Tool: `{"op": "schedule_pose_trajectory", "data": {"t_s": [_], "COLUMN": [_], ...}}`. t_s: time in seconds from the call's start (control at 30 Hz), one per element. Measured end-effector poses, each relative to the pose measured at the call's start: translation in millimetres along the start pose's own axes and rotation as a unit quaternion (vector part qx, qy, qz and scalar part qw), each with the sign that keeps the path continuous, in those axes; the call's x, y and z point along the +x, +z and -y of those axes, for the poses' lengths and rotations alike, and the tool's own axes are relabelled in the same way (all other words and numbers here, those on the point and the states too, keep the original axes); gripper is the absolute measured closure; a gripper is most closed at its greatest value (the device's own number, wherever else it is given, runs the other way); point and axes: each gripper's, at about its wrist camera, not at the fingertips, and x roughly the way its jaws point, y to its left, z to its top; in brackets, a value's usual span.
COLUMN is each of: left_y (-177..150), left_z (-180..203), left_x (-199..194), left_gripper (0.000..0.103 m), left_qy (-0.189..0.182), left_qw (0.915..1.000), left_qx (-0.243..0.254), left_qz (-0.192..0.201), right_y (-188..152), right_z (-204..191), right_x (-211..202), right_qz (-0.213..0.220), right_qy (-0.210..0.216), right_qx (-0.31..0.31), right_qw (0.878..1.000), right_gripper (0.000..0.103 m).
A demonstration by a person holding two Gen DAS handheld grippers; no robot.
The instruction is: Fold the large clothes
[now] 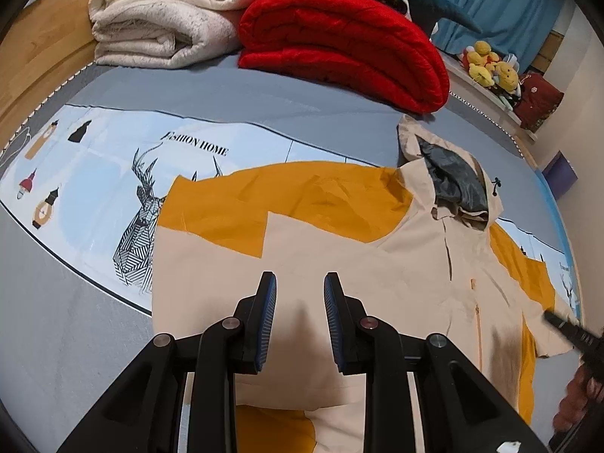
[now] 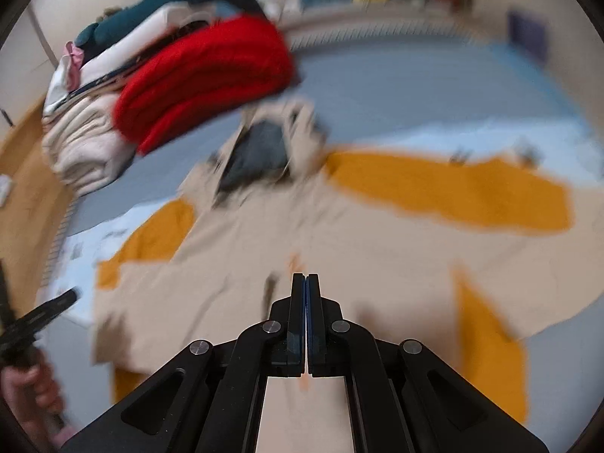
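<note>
Bedroom scene, bed [image 1: 264,90] with grey-blue printed sheet carries everything. Left to right along the bed's far edge: folded cream blanket [image 1: 158,19], then folded red quilt [image 1: 339,41], both stacked by the headboard side; plush toys [image 1: 490,68] on a shelf past the far right corner.

Beige-and-mustard hooded jacket [image 1: 339,249] lies face up, spread flat over the middle of the bed, hood [image 1: 449,173] toward the far edge just beside the red quilt, sleeves out to both sides.

Left gripper [image 1: 300,290] hovers over the jacket's lower body, jaws apart, nothing between them. Right gripper [image 2: 305,283], seen in its own blurred view, has jaws pressed together with no cloth visibly between the tips; it sits above the front zip area.

Step, as judged: jacket laid out, no fold visibly made yet. Next move likely calls for pinching a sleeve or side hem and carrying it across the body; the right one must open first.
</note>
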Motion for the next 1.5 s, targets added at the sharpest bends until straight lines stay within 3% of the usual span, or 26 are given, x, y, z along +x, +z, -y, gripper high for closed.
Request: {"op": "schedule_pose_trajectory", "data": {"t_s": [0.13,0.2,0.27,0.47,0.6,0.63,0.7,0.77,0.9,1.0,1.07,1.23,1.33,1.5], "left_y": [-2,-1,-1,-1,2,3,6,7,9,9,9,6,1,-15], "left_z": [2,4,5,3,-6,-8,-12,-14,-17,-19,-21,-21,-18,-4], "left_x": [1,1,2,1,-1,-1,-1,-3,-5,-5,-4,5,18,44], "left_gripper": [0.08,0.08,0.08,0.08,0.08,0.08,0.08,0.08,0.08,0.08,0.08,0.08,0.08,0.08], "left_qy": [-0.007,-0.013,-0.016,-0.021,-0.021,-0.02,-0.019,-0.015,-0.009,-0.002,0.002,0.002,-0.011,-0.033], "left_qw": [1.0,0.9999,0.9998,0.9997,0.9997,0.9998,0.9997,0.9997,0.9997,0.9997,0.9997,0.9997,0.999,0.9958], "left_qx": [0.003,0.003,0.006,0.006,-0.003,-0.007,-0.015,-0.02,-0.024,-0.024,-0.025,-0.023,-0.026,-0.017], "left_qz": [-0.004,-0.006,-0.007,-0.011,-0.008,-0.007,-0.005,-0.002,0.004,0.006,0.006,-0.008,-0.035,-0.084], "right_y": [-24,-35,-44,-68,-71,-70,-67,-65,-47,-30,-17,1,4,9], "right_z": [-11,-26,-37,-33,-26,-29,-36,-43,-50,-48,-36,23,59,76], "right_x": [38,54,69,102,116,116,116,109,69,35,15,-4,-5,-13], "right_qz": [-0.071,-0.089,-0.105,-0.144,-0.149,-0.143,-0.143,-0.122,-0.046,0.005,0.034,0.037,0.019,0.031], "right_qy": [0.078,0.085,0.085,0.042,0.044,0.049,0.068,0.074,0.082,0.055,0.016,-0.118,-0.138,-0.153], "right_qx": [0.032,0.025,0.015,0.033,0.046,0.043,0.03,0.016,-0.005,-0.019,-0.02,0.014,0.052,0.063], "right_qw": [0.994,0.992,0.991,0.988,0.987,0.987,0.987,0.99,0.996,0.998,0.999,0.992,0.989,0.986], "right_gripper": [0.09,0.063,0.059,0.059,0.061,0.063,0.092,0.099,0.101,0.101,0.101,0.101,0.101,0.101]}}
